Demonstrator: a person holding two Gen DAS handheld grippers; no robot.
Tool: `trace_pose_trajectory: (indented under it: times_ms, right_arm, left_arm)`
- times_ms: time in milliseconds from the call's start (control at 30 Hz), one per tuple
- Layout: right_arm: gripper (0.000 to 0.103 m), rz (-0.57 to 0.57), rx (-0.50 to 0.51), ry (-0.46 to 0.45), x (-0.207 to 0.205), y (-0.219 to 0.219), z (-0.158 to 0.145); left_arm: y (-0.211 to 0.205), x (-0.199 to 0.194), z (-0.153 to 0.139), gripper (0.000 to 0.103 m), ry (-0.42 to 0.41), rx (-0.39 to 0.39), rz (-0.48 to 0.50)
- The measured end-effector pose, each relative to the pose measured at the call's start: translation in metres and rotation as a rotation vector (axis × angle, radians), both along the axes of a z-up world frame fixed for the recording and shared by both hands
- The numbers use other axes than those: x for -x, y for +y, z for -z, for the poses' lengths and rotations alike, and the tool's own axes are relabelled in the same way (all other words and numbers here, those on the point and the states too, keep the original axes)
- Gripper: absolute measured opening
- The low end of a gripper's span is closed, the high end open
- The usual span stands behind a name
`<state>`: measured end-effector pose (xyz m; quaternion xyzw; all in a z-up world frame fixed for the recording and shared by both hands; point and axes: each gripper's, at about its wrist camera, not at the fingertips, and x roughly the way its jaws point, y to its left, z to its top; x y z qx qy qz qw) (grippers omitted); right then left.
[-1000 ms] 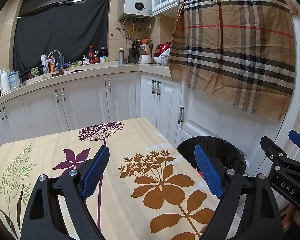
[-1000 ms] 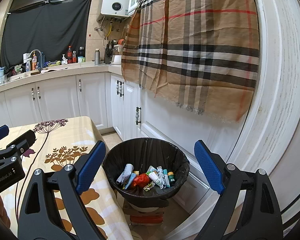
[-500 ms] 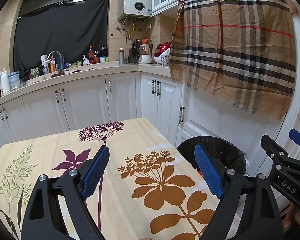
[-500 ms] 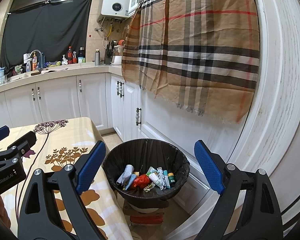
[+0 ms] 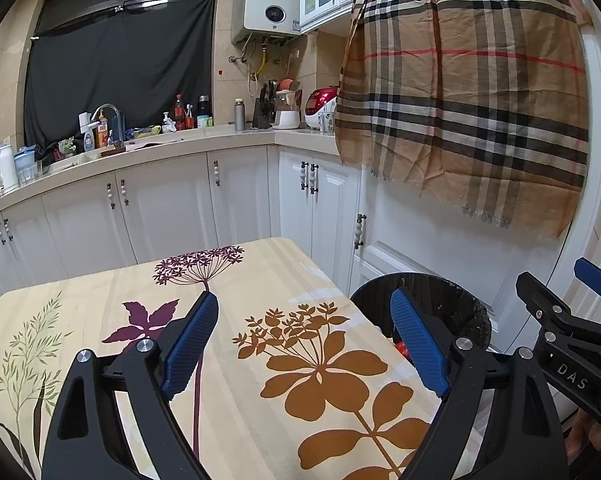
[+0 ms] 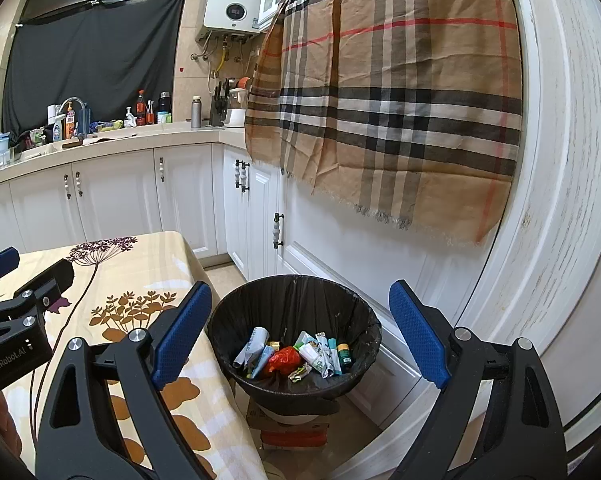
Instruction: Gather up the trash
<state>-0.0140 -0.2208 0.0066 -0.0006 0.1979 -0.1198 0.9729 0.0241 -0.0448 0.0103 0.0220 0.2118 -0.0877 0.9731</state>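
A black-lined trash bin stands on the floor beside the table. Inside lie several pieces of trash: wrappers, small tubes and a red crumpled piece. My right gripper is open and empty, held above and in front of the bin. My left gripper is open and empty above the floral tablecloth. The bin shows past the table's right edge in the left wrist view, partly hidden by my finger. No loose trash shows on the table.
White cabinets run along the back and right. A plaid cloth hangs over the cabinets above the bin. The counter holds bottles, a faucet and a rice cooker. A carton sits under the bin.
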Motion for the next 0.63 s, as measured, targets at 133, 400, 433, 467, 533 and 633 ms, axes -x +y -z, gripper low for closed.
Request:
trace_pose_trajectory:
  times_ms: [133,400,433,467,533,633]
  right_arm:
    - [0.088,-0.001,0.0,-0.001,0.0004,-0.0003,0.0001]
    - [0.088,-0.001,0.0,-0.001,-0.0001,-0.0001,0.0008]
    - [0.088,-0.001,0.0,-0.001,-0.0007,0.0002,0.0007]
    - [0.088,-0.002,0.0,0.0,-0.0009,0.0002,0.0008]
    - [0.088,-0.004,0.0,0.001,-0.0011,0.0007,0.0009]
    - [0.088,-0.012,0.003,0.002,-0.0019,0.003,0.0024]
  left_arm:
    - [-0.0011,0.0,0.0,0.088,-0.006,0.0,-0.006]
    - [-0.0019,-0.0011,-0.0019,0.088,-0.017,-0.004,-0.001]
    - [-0.0008,-0.0017,-0.002,0.088,-0.012,0.004,-0.004]
    - [0.0,-0.0024,-0.0017,0.088,-0.009,0.006,-0.006]
    - [0.002,-0.0042,-0.0003,0.088,0.003,0.001,-0.013]
    - [0.0056,-0.0073,0.0029,0.088,0.028,0.001,-0.022]
